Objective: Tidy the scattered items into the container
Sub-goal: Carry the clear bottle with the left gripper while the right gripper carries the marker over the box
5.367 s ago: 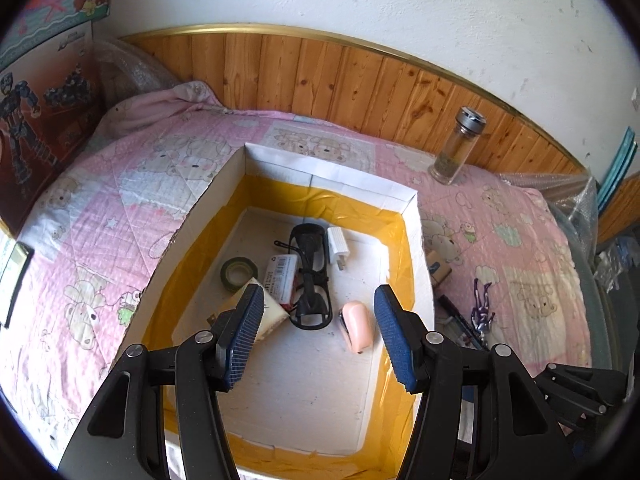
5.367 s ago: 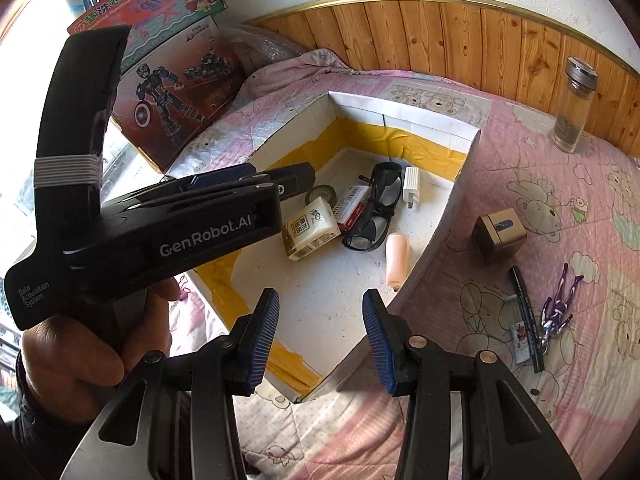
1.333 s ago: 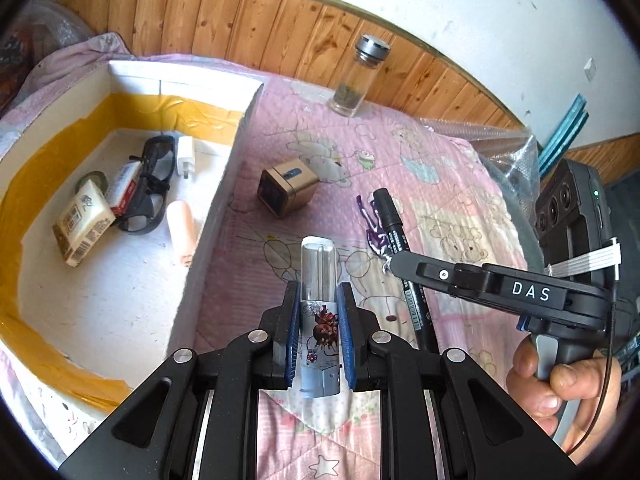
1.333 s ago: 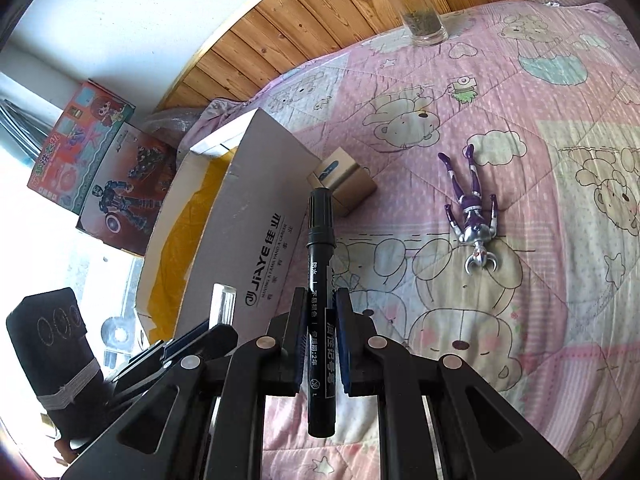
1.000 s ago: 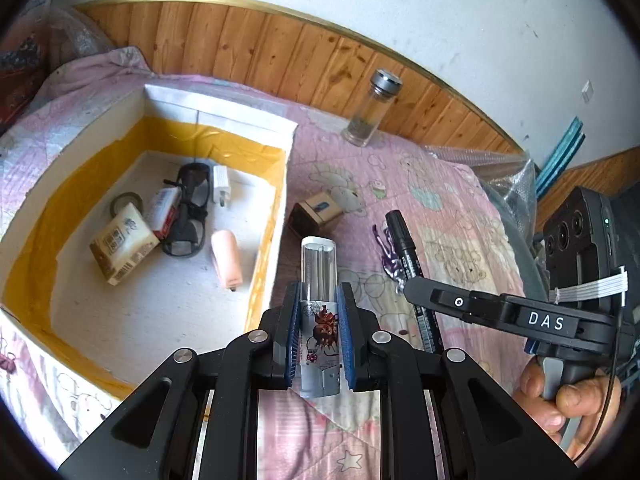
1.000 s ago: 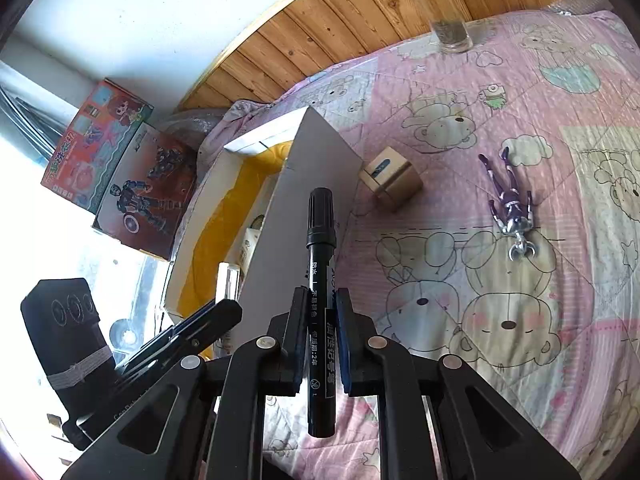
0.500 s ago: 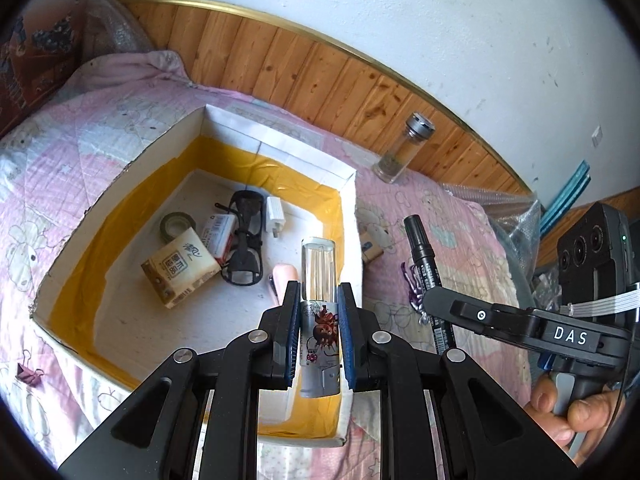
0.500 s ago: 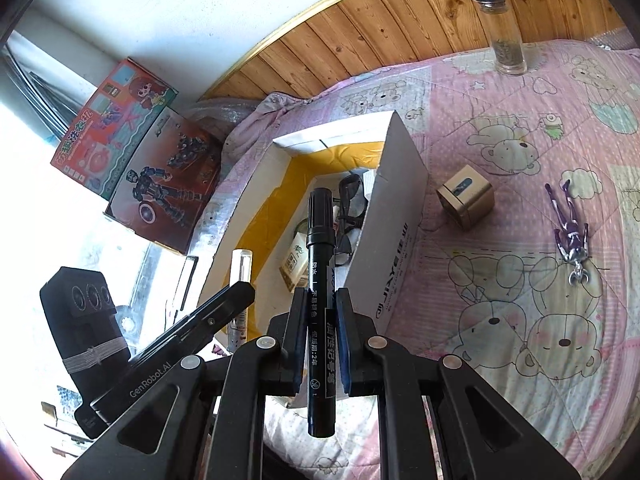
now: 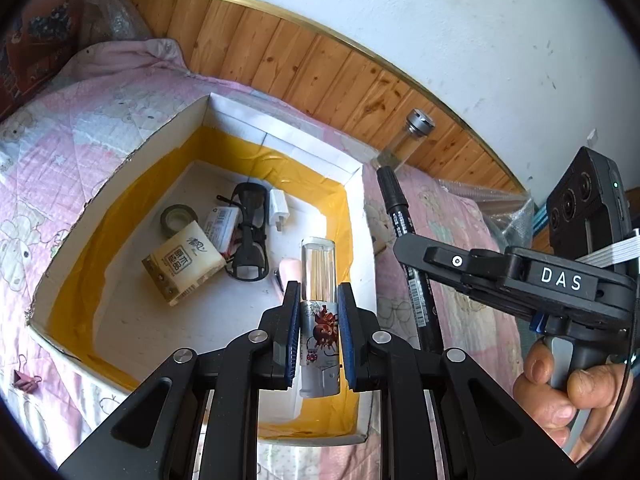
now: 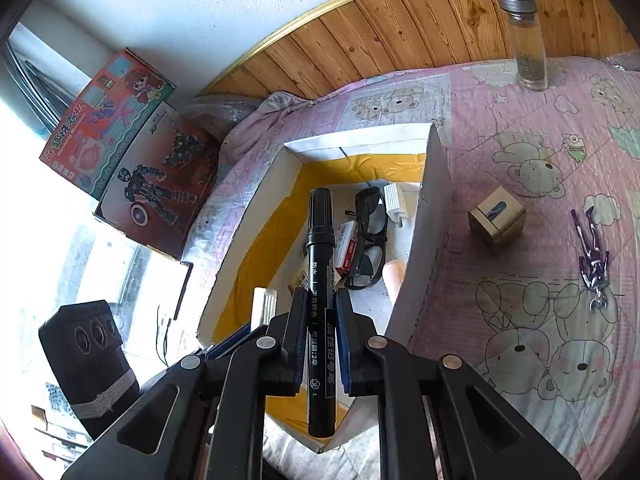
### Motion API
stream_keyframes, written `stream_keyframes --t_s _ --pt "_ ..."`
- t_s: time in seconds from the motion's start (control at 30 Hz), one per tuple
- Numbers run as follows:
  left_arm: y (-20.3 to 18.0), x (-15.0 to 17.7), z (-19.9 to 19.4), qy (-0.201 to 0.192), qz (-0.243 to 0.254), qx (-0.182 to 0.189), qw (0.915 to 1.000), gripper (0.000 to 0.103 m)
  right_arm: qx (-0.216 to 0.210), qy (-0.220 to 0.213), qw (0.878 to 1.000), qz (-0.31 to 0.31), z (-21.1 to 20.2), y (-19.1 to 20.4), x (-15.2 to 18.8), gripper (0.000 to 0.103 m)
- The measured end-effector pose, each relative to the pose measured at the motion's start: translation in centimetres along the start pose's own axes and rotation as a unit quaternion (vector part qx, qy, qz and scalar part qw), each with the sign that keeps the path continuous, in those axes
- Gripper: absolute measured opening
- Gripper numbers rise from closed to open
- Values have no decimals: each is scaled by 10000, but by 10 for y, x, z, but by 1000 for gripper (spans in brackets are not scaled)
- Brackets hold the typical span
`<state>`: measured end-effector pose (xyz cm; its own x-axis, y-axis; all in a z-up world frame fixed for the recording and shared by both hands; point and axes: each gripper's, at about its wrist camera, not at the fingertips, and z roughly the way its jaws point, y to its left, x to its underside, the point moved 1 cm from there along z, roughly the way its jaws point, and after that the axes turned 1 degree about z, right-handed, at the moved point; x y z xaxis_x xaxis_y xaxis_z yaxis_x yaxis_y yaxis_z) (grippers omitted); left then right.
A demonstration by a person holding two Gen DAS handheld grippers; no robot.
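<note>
Carry-to-drop step: left claw (image 9: 319, 334) clamped on toothpick tube (image 9: 318, 280), right claw (image 10: 320, 336) clamped on black marker (image 10: 320, 264), both over cardboard box (image 9: 120, 184) mid-frame. Next: release inside.

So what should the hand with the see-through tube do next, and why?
Probably open the left gripper and drop the clear tube. It is clamped on the tube, which already hangs over the box, above bare floor beside the sunglasses.
</note>
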<state>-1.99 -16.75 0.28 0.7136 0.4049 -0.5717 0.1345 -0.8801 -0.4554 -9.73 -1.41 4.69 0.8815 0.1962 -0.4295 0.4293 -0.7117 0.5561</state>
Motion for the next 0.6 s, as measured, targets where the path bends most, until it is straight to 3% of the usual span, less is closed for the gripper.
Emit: stream_keyframes --t_s 0.6 --pt "-3 4 17 346 142 134 9992 18 560 -173 9982 -130 35 1 -32 15"
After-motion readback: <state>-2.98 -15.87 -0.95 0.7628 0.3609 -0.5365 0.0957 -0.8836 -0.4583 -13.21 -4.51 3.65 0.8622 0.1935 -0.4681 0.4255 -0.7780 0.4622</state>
